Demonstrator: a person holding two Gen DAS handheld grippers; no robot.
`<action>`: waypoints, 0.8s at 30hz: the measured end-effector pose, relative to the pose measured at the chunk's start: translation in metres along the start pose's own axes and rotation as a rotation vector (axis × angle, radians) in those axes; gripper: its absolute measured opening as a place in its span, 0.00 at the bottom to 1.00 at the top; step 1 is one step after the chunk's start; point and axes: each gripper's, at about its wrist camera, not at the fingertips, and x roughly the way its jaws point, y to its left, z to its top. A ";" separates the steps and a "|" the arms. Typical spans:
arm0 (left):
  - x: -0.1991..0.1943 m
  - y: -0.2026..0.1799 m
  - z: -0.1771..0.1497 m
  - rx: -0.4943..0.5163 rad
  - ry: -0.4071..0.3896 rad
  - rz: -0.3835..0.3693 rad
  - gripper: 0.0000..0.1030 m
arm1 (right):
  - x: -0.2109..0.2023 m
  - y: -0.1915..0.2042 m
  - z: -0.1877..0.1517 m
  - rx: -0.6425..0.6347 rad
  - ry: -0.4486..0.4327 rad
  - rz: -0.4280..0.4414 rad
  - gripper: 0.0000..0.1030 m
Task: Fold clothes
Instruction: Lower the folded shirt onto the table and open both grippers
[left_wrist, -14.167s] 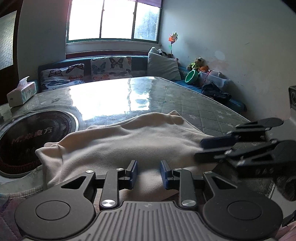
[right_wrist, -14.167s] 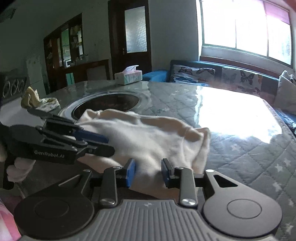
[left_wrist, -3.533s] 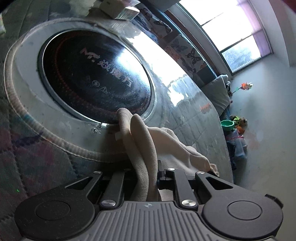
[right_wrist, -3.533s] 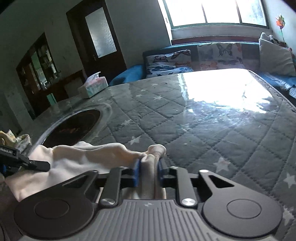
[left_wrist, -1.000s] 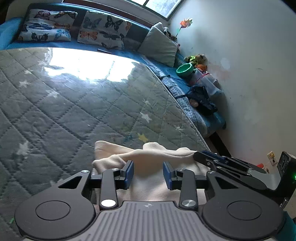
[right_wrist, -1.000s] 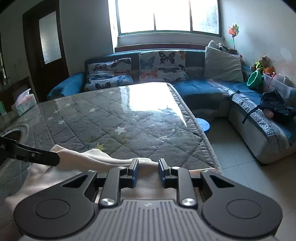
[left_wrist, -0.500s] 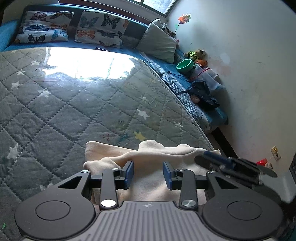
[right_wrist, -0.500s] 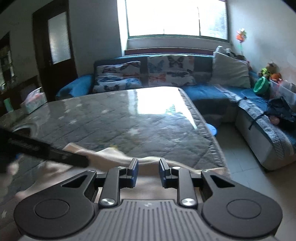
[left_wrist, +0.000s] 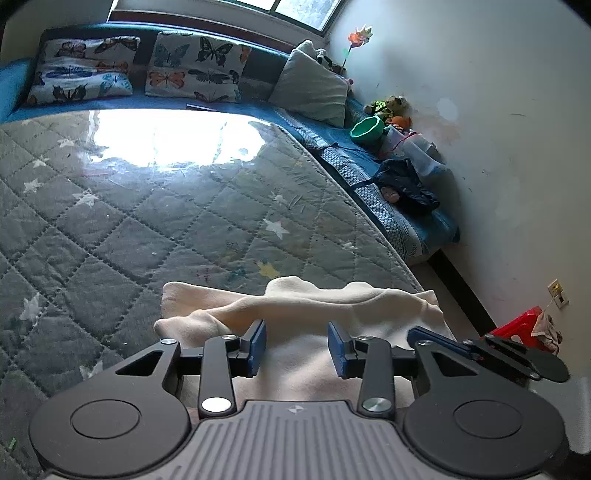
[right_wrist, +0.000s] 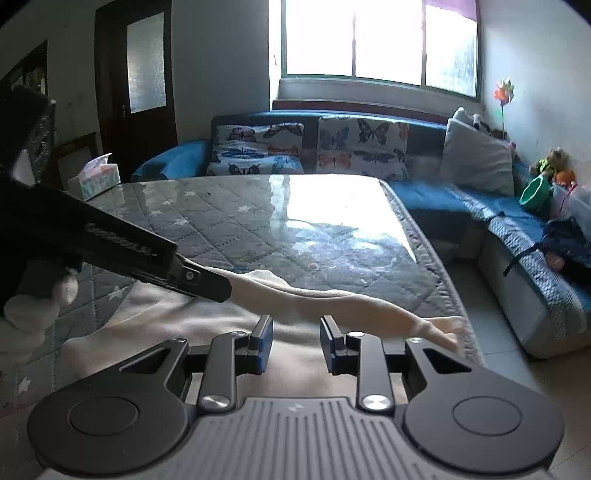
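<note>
Your left gripper (left_wrist: 296, 347) had its jaws apart over the cream garment (left_wrist: 303, 314), gripping nothing. Your right gripper (right_wrist: 296, 341) was likewise spread and empty just above the cloth. The garment lay bunched at the near corner of the quilted star-patterned table cover (left_wrist: 155, 206), beside the table's edge.

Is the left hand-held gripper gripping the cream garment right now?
Apart. In the left wrist view the left hand-held gripper stands open, nothing pinched between its blue pads; the cream garment lies below on the quilted table.
</note>
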 end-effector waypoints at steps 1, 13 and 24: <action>-0.002 -0.002 -0.001 0.007 -0.003 0.002 0.39 | -0.005 0.001 0.000 -0.002 -0.006 -0.001 0.29; -0.034 -0.028 -0.044 0.160 -0.059 0.046 0.41 | -0.045 0.001 -0.036 0.071 -0.006 -0.030 0.36; -0.039 -0.032 -0.076 0.219 -0.065 0.082 0.43 | -0.061 -0.014 -0.059 0.156 -0.001 -0.076 0.38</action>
